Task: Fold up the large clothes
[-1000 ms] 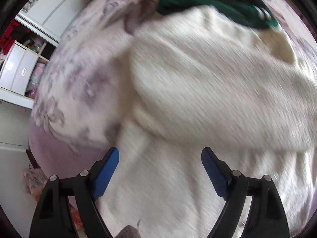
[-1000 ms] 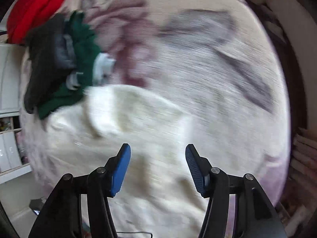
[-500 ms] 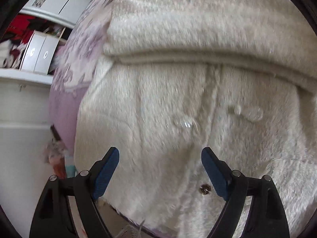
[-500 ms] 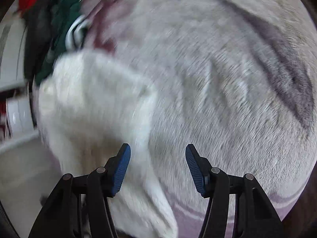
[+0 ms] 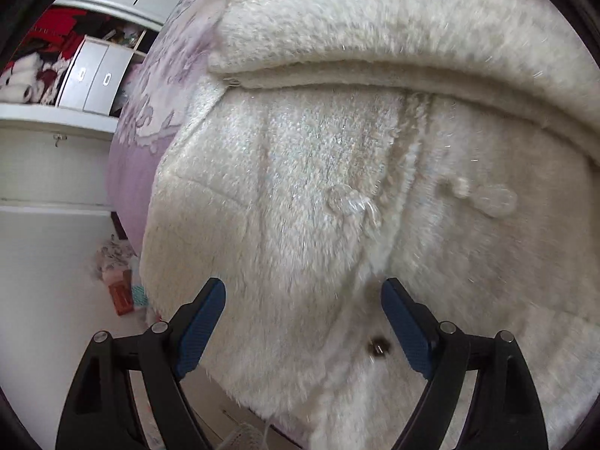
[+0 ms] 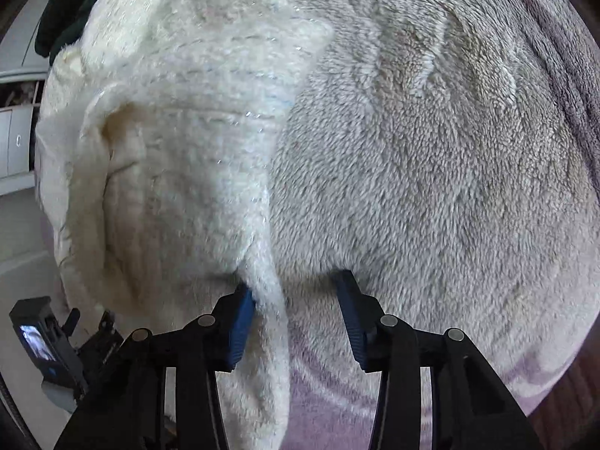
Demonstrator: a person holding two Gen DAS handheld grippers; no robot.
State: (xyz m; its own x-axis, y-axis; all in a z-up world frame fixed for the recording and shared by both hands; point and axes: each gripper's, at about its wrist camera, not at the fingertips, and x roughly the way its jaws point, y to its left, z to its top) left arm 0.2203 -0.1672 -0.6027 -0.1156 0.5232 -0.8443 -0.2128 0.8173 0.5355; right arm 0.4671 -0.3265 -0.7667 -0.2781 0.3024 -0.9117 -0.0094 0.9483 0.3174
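Bed: a pale plush blanket with a mauve flower print [image 6: 431, 157] fills the right wrist view; a second ago that view also took in a heap of dark and green clothes, now only a sliver at the upper left.
Garment: the fluffy cream-white cardigan with clear buttons [image 5: 300, 172] lies on the blanket at the bed's near edge, its lower half filling the left wrist view, a thick folded band across the top. It was seen from farther off a second ago; both cameras are now close over it, which suggests the reach is ending and a grasp for the next fold is starting.
Hem corner: in the right wrist view the cardigan's right edge hangs down lower centre.
Right gripper [image 6: 296, 322]: tilted steeply down at the bed, jaws closing, narrower than half a second ago; the cream hem lies against the left blue pad [image 6: 240, 326], the right pad stands clear of it, so nothing is pinched yet.
Left gripper [image 5: 303, 322]: tilted steeply down, jaws wide apart and empty, unchanged; it hovers over the front placket.
Snap: a small dark metal fastener [image 5: 377, 348] sits between the left pads.
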